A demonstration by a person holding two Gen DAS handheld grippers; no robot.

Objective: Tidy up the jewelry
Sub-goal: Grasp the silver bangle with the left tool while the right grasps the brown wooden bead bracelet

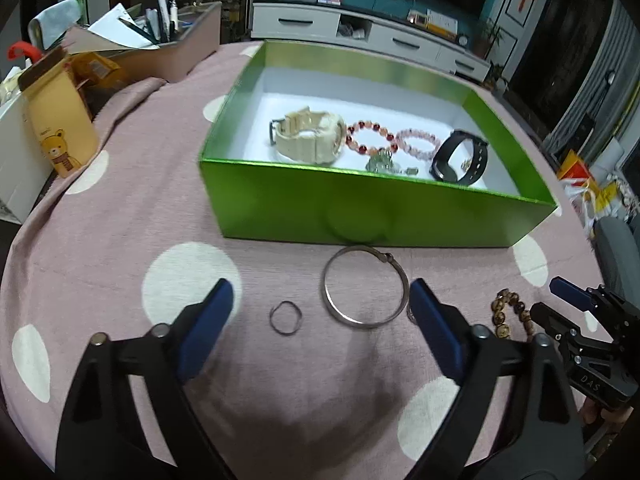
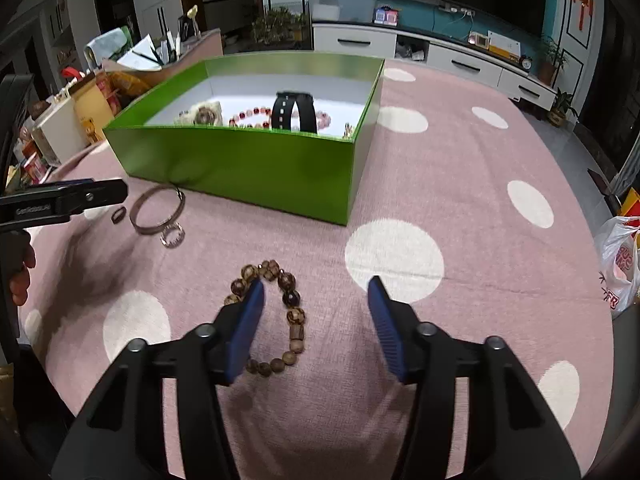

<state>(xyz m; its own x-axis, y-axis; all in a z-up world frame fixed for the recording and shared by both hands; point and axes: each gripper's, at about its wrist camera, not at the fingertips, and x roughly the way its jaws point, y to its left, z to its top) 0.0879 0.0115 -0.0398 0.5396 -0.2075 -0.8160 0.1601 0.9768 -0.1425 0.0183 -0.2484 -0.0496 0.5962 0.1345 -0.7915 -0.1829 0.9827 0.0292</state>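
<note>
A green box [image 1: 360, 204] [image 2: 240, 164] on the pink dotted cloth holds a cream watch [image 1: 310, 138], two bead bracelets [image 1: 372, 138], a green trinket and a black band [image 1: 460, 158]. In front of it lie a silver bangle [image 1: 365, 286] [image 2: 158, 210], a small dark ring [image 1: 285, 317] [image 2: 119, 214] and a toothed silver ring [image 2: 173, 236]. My left gripper [image 1: 320, 300] is open just above the cloth, near the bangle and small ring. My right gripper [image 2: 316, 292] is open over a brown wooden bead bracelet [image 2: 294, 316] [image 1: 506, 312], its left finger over the loop.
A yellow bear-print container [image 1: 60, 120] and a tray of pens and papers [image 1: 160, 40] stand at the table's left. A plastic bag [image 2: 624, 256] sits past the right edge. A white TV cabinet [image 2: 420, 48] is behind the table.
</note>
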